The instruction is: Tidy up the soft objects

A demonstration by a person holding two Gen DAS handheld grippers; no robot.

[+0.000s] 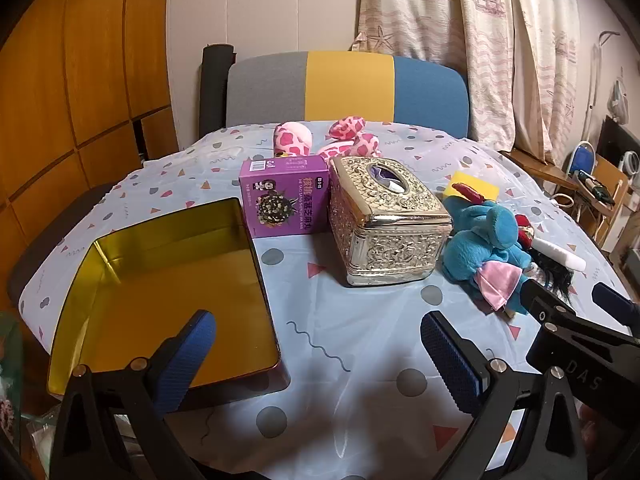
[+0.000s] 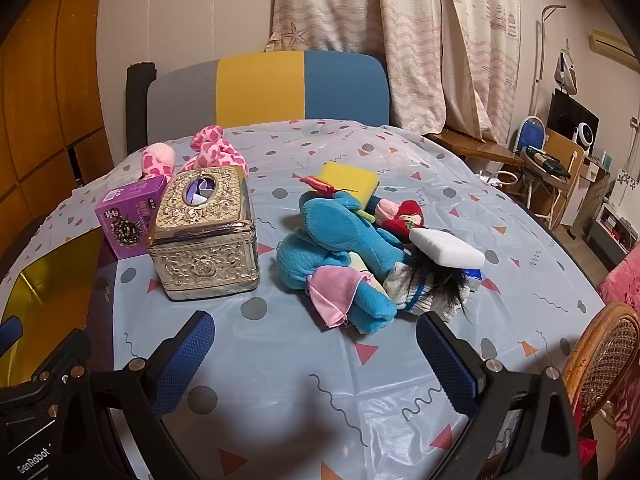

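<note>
Blue-padded fingers of the left gripper point(image 1: 318, 354) stand spread wide at the bottom of the left wrist frame, holding and touching nothing. Its left finger hangs over the near corner of the gold tin point(image 1: 64, 328), at lower left. At centre sit a purple box point(image 1: 285, 200) and a silver tissue box point(image 1: 386, 220), with a pink plush point(image 1: 344, 136) behind. The right gripper point(image 2: 314, 364) is equally spread and empty at the bottom of its frame, just short of the blue plush point(image 2: 340, 236), doll point(image 2: 424, 292) and yellow sponge point(image 2: 352, 178) piled at centre.
</note>
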